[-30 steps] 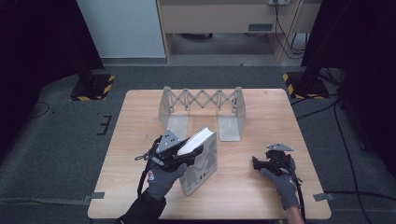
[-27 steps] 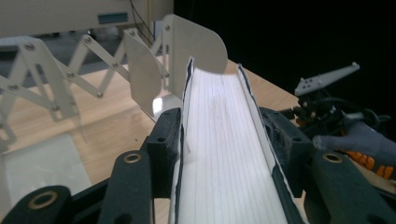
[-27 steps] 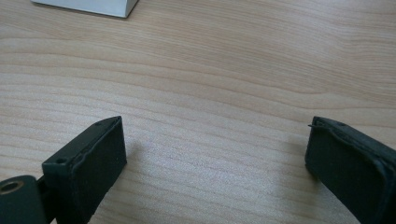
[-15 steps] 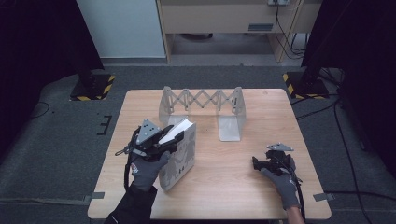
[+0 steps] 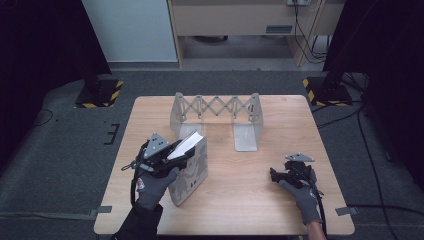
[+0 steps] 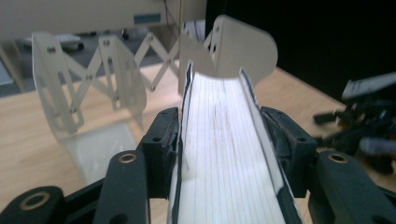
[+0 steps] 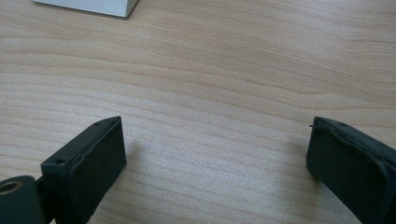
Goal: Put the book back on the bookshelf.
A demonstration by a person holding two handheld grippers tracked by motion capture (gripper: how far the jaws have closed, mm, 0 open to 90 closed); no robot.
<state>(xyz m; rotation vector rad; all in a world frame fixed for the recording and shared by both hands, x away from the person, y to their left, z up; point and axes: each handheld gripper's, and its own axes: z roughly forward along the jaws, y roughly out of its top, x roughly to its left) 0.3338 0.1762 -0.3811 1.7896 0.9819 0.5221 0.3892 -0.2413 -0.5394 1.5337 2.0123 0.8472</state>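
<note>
Two claws over wooden table (image 5: 235, 175), grey carpet around: left claw (image 5: 172, 157) clamping book (image 5: 192, 167), right claw (image 5: 280, 175) spread wide, empty.

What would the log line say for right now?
left hand-held gripper: shut on book | book: upright on table, near folding book rack | right hand-held gripper: open, nothing between jaws

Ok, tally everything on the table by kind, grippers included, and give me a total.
Books: 1, the book clamped upright in the left gripper
Expandable metal bookends: 1, the metal rack
Grippers: 2, the second being the right gripper, open on the bare table
Total: 4
</note>
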